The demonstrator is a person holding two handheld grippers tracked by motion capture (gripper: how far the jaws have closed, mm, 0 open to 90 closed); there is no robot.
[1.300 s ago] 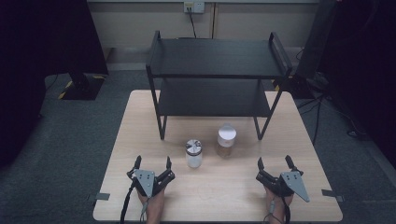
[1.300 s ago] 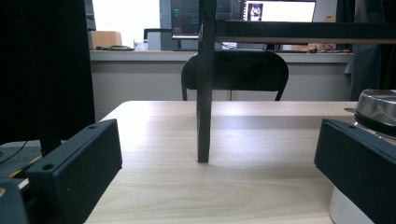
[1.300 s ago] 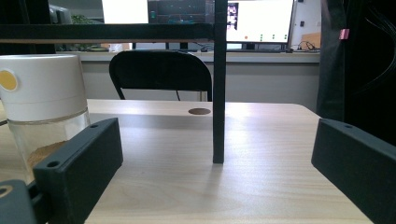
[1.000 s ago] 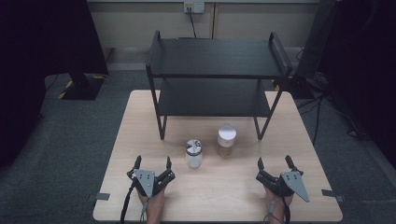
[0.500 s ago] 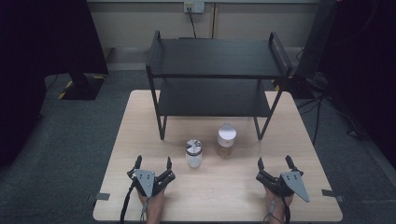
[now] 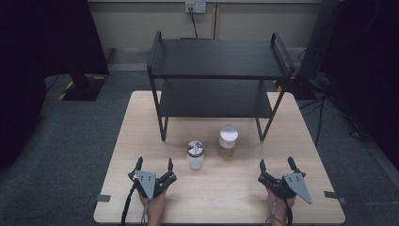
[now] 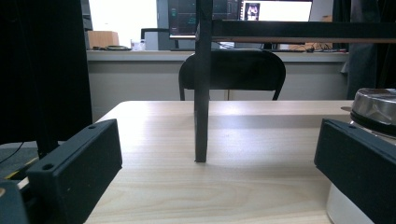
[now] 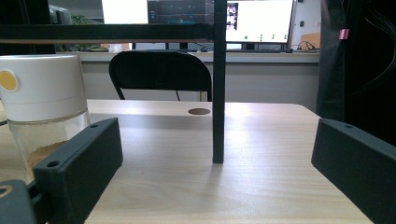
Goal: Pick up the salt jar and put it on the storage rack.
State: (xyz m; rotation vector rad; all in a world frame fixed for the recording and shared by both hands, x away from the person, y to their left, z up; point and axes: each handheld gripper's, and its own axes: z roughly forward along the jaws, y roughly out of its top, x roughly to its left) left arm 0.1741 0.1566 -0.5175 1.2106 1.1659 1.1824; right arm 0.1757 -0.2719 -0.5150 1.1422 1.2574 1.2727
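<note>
Grippers rest at near table edge in high view: left gripper and right gripper, both jaws spread, holding nothing. Steel-lidded jar stands just beyond left gripper; white-capped jar right of it, before black shelf.

Left gripper view: steel-lidded jar at right edge behind right jaw; shelf leg ahead.

Right gripper view: white-capped jar at left, behind left jaw.
</note>
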